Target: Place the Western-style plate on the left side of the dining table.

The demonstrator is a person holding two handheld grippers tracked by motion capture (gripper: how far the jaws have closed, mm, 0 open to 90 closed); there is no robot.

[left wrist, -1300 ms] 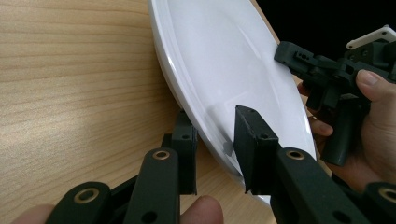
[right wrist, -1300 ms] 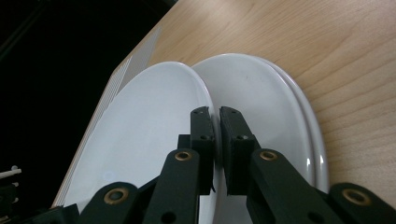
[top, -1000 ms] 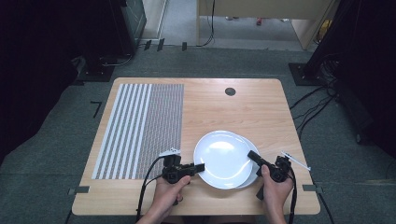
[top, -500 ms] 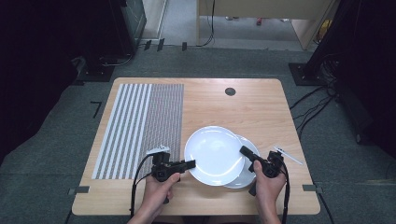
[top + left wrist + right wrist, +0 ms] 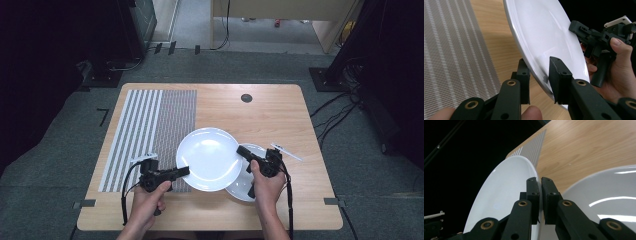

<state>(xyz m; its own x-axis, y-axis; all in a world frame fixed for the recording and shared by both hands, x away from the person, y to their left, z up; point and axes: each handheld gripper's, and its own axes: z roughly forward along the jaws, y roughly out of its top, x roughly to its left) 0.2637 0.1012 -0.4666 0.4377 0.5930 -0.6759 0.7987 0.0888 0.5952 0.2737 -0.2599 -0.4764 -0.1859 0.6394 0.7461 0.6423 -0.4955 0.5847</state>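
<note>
Two white plates here, and the top plate [image 5: 209, 158] is held up between both grippers, over the near part of the wooden table [image 5: 270, 120]. The left gripper [image 5: 181, 171] has that plate's near-left rim between its jaws. In the left gripper view the jaws [image 5: 541, 83] sit one on each side of the rim with a bit of a gap showing, so they look half open around it; whether they really pinch it I can't tell. The right gripper [image 5: 243, 151] is on the plate's right rim, and in the right gripper view its jaws [image 5: 540, 200] are squeezed almost together with the thin edge of the plate [image 5: 506, 195] between them, so that one is clamped on. The plate is tilted, judging by how steeply it cuts across the left gripper view [image 5: 544, 40]. The second plate [image 5: 250, 172] lies on the table just right of and partly under the held one, beneath the right hand [image 5: 267, 187]. It's the wide white curve at the right of the right gripper view [image 5: 604, 195]. The striped grey mat [image 5: 150, 130] lies left of the held plate, whose left edge overlaps the mat's right side from above. The left hand [image 5: 150, 197] sits at the mat's near corner. Small dark round hole [image 5: 246, 98] in the table is well beyond the plates, near the far edge.
</note>
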